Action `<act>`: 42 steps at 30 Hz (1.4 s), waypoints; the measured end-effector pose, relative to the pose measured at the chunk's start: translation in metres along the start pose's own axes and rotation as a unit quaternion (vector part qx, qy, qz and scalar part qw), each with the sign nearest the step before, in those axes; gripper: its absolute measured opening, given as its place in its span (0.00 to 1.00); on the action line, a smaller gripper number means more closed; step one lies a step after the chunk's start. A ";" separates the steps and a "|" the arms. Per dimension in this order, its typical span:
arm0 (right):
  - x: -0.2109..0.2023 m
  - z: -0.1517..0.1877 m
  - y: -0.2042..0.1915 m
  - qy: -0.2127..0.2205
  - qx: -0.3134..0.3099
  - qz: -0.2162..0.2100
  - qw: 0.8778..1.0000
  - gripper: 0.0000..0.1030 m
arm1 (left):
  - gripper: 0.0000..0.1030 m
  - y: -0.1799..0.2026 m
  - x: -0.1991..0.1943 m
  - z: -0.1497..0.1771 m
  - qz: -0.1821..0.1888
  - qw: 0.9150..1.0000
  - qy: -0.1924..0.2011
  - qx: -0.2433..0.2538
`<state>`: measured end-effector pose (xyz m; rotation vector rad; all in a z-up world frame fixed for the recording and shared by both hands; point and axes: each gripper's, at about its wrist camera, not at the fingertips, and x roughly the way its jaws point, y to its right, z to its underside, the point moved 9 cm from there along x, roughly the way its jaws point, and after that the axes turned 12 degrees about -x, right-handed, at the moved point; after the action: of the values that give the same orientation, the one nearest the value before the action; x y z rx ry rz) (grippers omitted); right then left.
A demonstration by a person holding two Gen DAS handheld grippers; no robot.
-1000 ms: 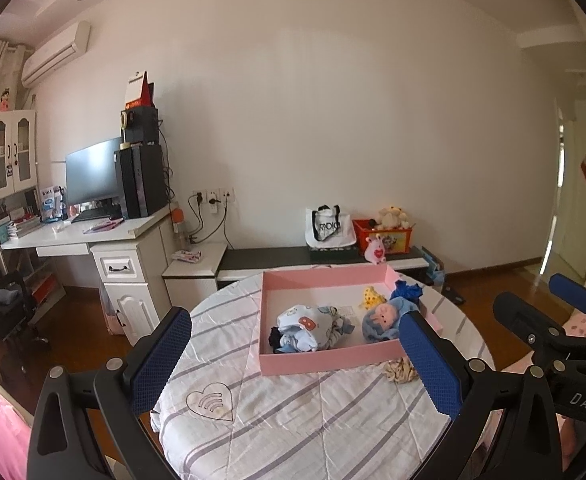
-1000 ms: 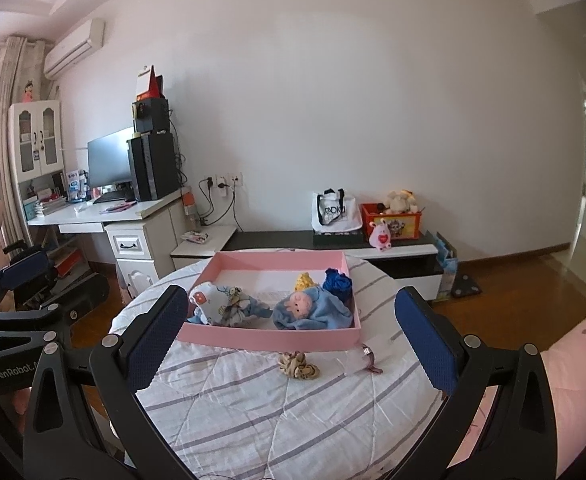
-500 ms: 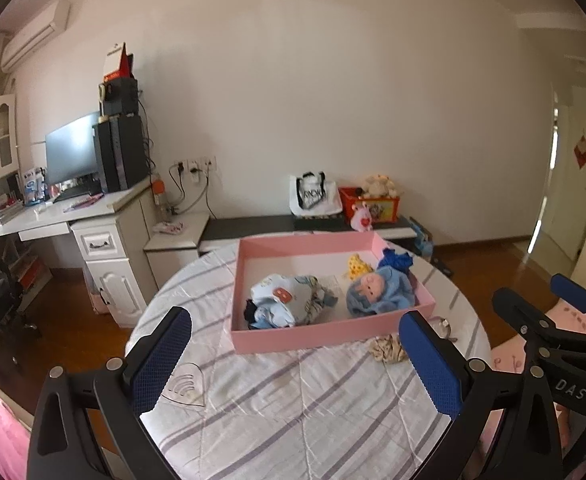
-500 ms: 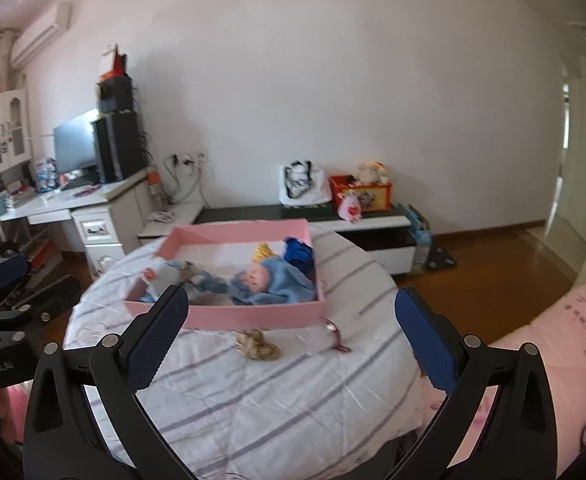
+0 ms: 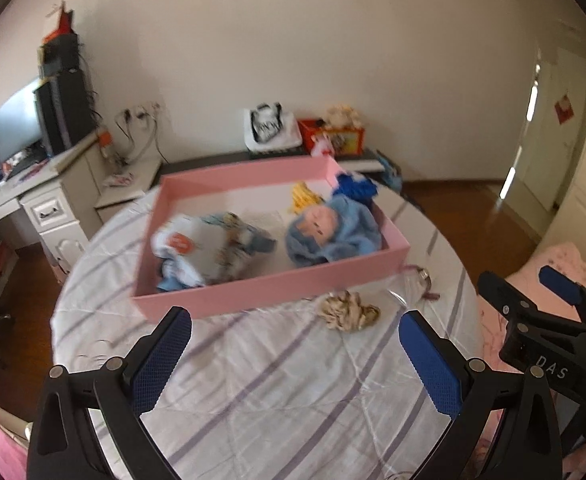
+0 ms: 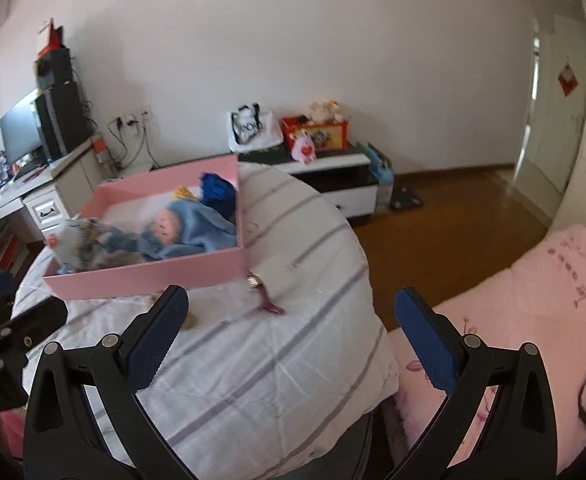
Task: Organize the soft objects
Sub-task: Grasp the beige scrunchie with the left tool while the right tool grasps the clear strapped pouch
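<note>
on the round table's striped white quilt (image 5: 277,380) we see a shallow pink cardboard tray (image 5: 269,292) at frame centre holding a blue-hooded soft doll (image 5: 329,228); a tan, possibly fabric, scrunchie (image 5: 347,312) lies just below it. our left gripper (image 5: 295,354) and right gripper (image 6: 293,338) both hover fingers apart, empty.

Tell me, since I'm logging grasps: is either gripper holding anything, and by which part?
Nothing is held. The left gripper and the right gripper are both open and empty above the striped quilted table cover.

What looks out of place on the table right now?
Two things lie outside the pink box on the striped cloth: a tan scrunchie by its near wall, and a small pink strap with a metal piece near its right corner. Everything else soft sits inside.
</note>
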<state>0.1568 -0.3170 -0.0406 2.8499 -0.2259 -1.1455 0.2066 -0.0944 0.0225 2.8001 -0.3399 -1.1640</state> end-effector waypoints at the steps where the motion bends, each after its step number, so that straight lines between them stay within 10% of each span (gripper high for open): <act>1: 0.005 0.003 0.005 -0.005 0.008 0.002 1.000 1.00 | 1.00 0.005 0.009 0.000 0.002 1.000 -0.011 0.003; 20: 0.074 0.042 0.045 -0.086 0.056 -0.015 0.995 1.00 | 0.97 0.041 0.156 0.015 0.005 0.992 -0.128 0.000; 28: 0.081 0.042 0.041 -0.096 0.060 -0.015 0.993 1.00 | 0.37 0.035 0.182 0.024 -0.006 0.990 -0.140 -0.004; 42: 0.089 0.019 -0.029 -0.081 -0.054 -0.065 0.993 1.00 | 0.32 -0.020 0.167 0.022 -0.022 0.991 -0.126 -0.050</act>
<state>0.2101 -0.3022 -0.1182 2.7132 0.0139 -1.3709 0.3088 -0.1145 -0.1116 2.5915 -0.2306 -1.5049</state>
